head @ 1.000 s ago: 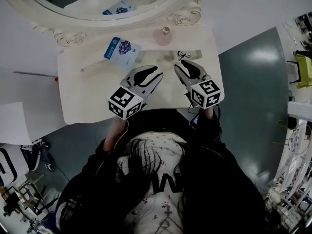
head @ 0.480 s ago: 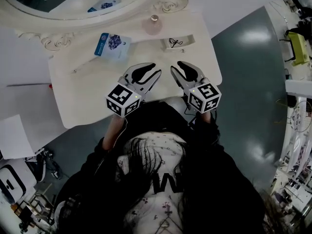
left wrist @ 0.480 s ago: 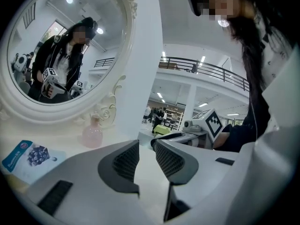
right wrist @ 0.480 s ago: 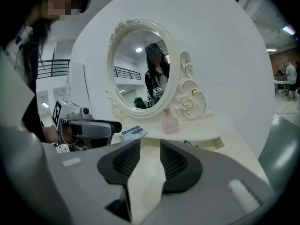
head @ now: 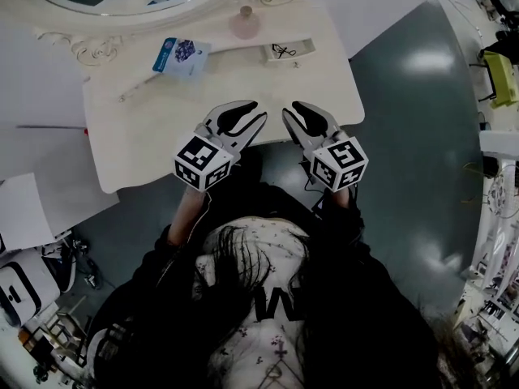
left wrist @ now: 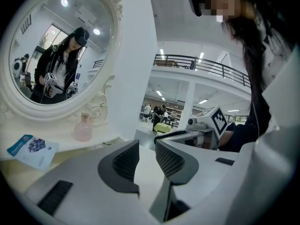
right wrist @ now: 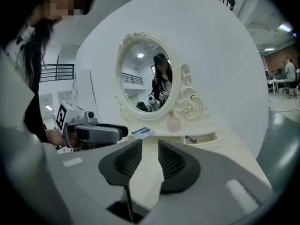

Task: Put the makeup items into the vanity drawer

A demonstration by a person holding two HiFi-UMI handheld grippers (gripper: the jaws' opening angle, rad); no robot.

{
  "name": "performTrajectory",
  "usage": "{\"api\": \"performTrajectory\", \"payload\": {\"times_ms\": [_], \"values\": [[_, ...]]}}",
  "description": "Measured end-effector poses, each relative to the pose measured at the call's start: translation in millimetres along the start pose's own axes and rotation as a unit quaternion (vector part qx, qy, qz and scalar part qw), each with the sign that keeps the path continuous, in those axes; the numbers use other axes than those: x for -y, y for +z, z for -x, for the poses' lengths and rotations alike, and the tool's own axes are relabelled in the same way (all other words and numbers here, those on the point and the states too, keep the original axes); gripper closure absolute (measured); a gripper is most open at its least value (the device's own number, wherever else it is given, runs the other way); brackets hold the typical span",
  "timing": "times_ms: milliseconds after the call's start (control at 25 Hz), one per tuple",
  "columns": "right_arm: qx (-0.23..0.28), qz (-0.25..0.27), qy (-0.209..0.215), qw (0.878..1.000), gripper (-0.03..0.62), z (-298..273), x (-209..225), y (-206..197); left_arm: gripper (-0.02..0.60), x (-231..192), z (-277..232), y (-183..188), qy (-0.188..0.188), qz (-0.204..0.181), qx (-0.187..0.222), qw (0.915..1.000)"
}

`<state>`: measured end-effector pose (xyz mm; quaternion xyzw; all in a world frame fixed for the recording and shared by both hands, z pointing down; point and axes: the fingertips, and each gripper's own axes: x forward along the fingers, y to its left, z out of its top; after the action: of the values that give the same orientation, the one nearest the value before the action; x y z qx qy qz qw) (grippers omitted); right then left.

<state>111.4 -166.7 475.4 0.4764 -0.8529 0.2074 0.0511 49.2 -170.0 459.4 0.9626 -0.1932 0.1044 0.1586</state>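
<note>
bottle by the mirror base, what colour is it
Pale pink bottle, clearest in the left gripper view.

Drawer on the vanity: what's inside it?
A small black wiry thing lies in the open drawer; it is too small to name. The drawer's back end sits under the shelf, so anything there is hidden.

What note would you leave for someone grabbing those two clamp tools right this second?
Left gripper: open, empty, over the front of the vanity top.
Right gripper: open, empty; its jaws have just been closing a little, with nothing between them.
Items: the blue packet and thin pale stick lie on the top, and the pink bottle stands by the mirror.
Done: the small drawer is open, with a black item inside.
Left: packet, stick and bottle go in.
</note>
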Motion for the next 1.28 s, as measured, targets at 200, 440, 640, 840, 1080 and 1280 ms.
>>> {"api": "performTrajectory", "payload": {"times_ms": [200, 440, 640, 840, 1080, 1280], "values": [[0.014, 0.022, 0.021, 0.999, 0.479, 34.2, -31.0, -7.3, 0.472, 37.2, 13.1, -11.2, 0.014, -0.010, -0.004, 0.9998], [0.027, 0.035, 0.038, 0.998, 0.494, 70.6, -60.3, -19.8, 0.472, 79.6, 39.4, -20.4, 0.041, -0.022, 0.001, 0.9989], [0.032, 0.034, 0.053, 0.997, 0.510, 95.2, -90.2, -37.8, 0.472, 111.2, 62.8, -41.6, 0.058, -0.019, -0.007, 0.9981], [0.027, 0.032, 0.069, 0.997, 0.510, 110.0, -115.5, -55.4, 0.472, 137.6, 80.2, -58.1, 0.064, -0.017, -0.014, 0.9977], [0.035, 0.035, 0.064, 0.997, 0.510, 122.7, -125.1, -56.6, 0.472, 148.8, 86.5, -54.1, 0.065, -0.025, -0.006, 0.9975], [0.041, 0.041, 0.045, 0.997, 0.527, 128.1, -119.6, -52.5, 0.472, 158.8, 85.3, -54.2, 0.054, -0.033, -0.011, 0.9979]]}}
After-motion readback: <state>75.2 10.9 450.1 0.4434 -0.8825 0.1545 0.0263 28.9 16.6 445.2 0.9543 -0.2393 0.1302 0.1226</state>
